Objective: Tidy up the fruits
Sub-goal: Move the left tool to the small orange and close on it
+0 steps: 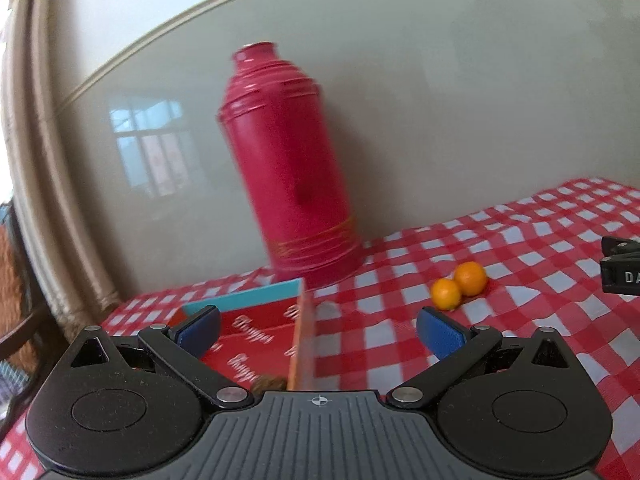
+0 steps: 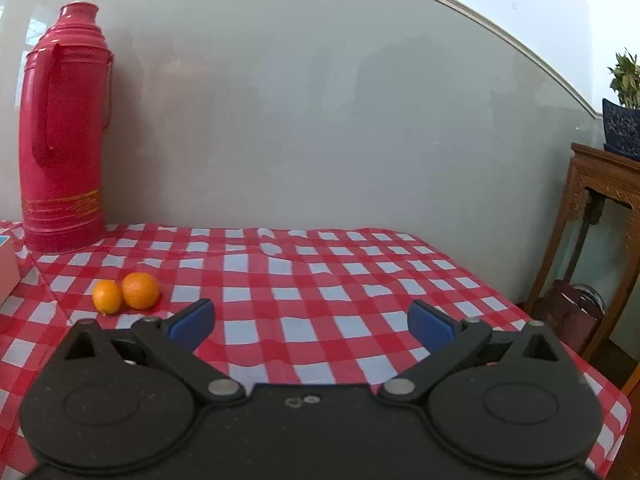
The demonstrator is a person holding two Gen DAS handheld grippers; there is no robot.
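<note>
- The wall [image 2: 320,120], grey and glossy, filled the upper part of both views; a window reflection showed on it at middle left of the left wrist view.
- The table, covered with a red-and-white checked cloth [image 2: 320,280], occupied the lower half of the right wrist view and the right side of the left wrist view.
- The left gripper [image 1: 318,330] filled the bottom of its own view; its jaws stood spread wide with nothing between the blue pads [image 1: 198,332].
- The right gripper [image 2: 311,322] filled the bottom of its own view; its jaws also stood spread wide, holding nothing. Part of it appeared at the right edge of the left wrist view [image 1: 620,270].
- The red thermos flask [image 2: 64,128] stood upright against the wall at upper left of the right wrist view; in the left wrist view it stood at centre [image 1: 288,168], blurred.
- The wooden side stand [image 2: 604,240] stood at the right edge of the right wrist view, with a potted plant [image 2: 624,112] on top.
- The red box [image 1: 256,336], open, with a light-blue rim and white lettering inside, lay at lower centre-left of the left wrist view, directly in front of the left gripper. A brown item [image 1: 270,382] lay in it, too hidden to identify.
- The larger orange [image 2: 140,290] lay on the cloth at lower left of the right wrist view, outside the box and in front of the flask.
- The smaller orange [image 2: 107,297] lay touching the larger orange on its left side.
</note>
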